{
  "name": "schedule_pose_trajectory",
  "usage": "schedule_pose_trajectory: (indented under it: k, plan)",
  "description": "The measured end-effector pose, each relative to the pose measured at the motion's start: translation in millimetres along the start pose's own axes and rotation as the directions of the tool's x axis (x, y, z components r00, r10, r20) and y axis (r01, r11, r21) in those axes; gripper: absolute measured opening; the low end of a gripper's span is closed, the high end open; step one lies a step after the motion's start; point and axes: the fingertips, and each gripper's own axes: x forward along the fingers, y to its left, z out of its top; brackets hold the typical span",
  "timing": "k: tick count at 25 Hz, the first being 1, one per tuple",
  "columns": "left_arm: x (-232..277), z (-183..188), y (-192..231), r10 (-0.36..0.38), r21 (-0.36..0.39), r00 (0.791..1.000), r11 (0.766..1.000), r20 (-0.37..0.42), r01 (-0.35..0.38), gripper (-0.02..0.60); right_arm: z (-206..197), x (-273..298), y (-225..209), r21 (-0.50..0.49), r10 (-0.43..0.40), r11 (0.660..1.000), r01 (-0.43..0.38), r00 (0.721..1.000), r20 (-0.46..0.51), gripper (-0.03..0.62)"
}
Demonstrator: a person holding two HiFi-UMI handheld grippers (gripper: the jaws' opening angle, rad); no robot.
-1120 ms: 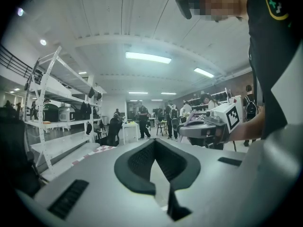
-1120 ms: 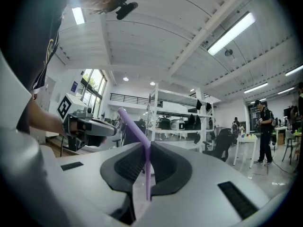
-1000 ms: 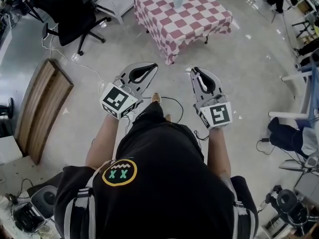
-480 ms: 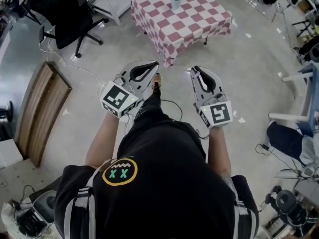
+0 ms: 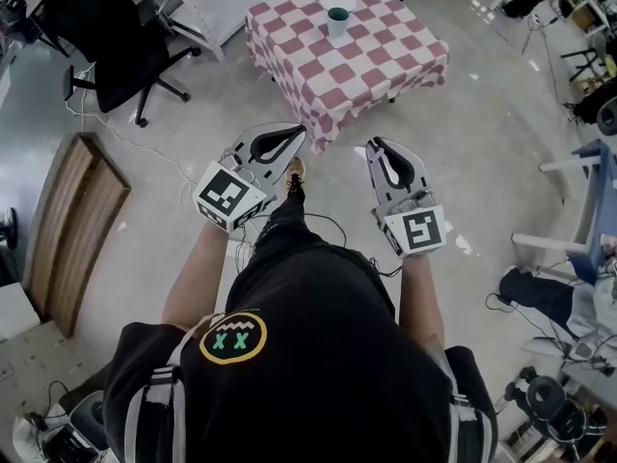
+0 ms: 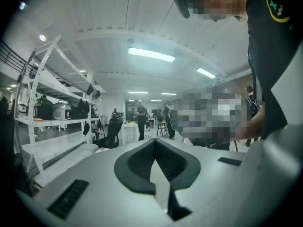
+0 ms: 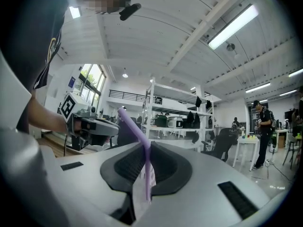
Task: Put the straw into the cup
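Note:
A teal cup (image 5: 337, 19) with a white rim stands on the red-and-white checked table (image 5: 386, 51) at the top of the head view, well ahead of both grippers. My right gripper (image 5: 372, 147) is held level over the floor, shut on a purple straw (image 7: 136, 129) that slants up and to the left out of its jaws (image 7: 148, 148). My left gripper (image 5: 300, 130) is level beside it with its jaws closed together and nothing between them (image 6: 156, 148). The right gripper view also shows the left gripper (image 7: 90, 124) off to the left.
A black office chair (image 5: 106, 37) stands left of the table and a wooden board (image 5: 72, 230) lies on the floor at the left. Cables (image 5: 328, 222) trail by the person's feet. White shelving (image 6: 42, 122) and distant people (image 6: 141, 119) fill the room beyond.
The table and cup have drawn closer in the head view as the person walks toward them. Both grippers moved forward together, jaws unchanged.

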Motion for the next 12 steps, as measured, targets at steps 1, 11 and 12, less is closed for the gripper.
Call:
schedule_pose_trajectory:
  k: [1, 11, 12]
  plan:
    - [4.3, -1.4, 8.5, -0.001, -0.004, 1.000, 1.000, 0.000, 0.001, 0.014, -1.2, 8.8, -5.0, 0.000, 0.001, 1.000, -0.001, 1.000, -0.005, 0.054]
    - [71.7, -15.2, 107.4, -0.038, -0.059, 0.999, 0.998, -0.019, 0.037, 0.014, -16.6, 103.5, -74.1, 0.020, -0.021, 1.000, 0.023, 0.998, -0.067, 0.054]
    - [77.8, -14.3, 119.8, -0.041, -0.063, 0.999, 0.997, -0.015, 0.040, 0.014, -15.5, 115.3, -80.8, 0.019, -0.023, 1.000, 0.024, 0.997, -0.067, 0.054]
